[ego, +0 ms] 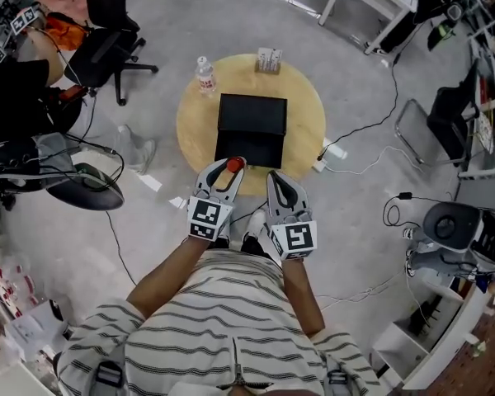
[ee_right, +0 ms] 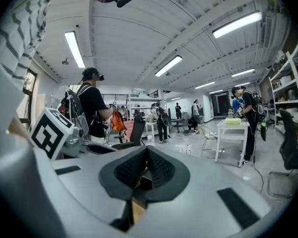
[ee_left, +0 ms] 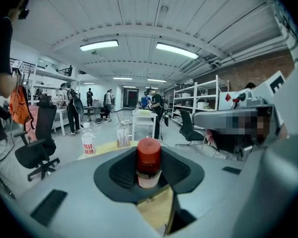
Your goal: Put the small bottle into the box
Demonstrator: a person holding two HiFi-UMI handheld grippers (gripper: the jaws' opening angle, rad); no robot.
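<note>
Red-capped, the one small bottle (ee_left: 149,158) sits clamped in the left gripper (ego: 230,173), at 6 o'clock of the one black box (ego: 252,114). The right gripper (ee_right: 145,175) is pressed together, empty. One water bottle (ego: 205,76) stands at the round wooden table's (ego: 307,126) 11 o'clock.

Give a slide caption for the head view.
Left gripper holds small red-capped bottle near black box on round wooden table.

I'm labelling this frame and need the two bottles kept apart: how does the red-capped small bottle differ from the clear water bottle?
The small red-capped bottle is clamped in the left tongs; the clear plastic water bottle stands free on the round wooden table. The small bottle's cap is red; the water bottle's is white. Both are upright.
</note>
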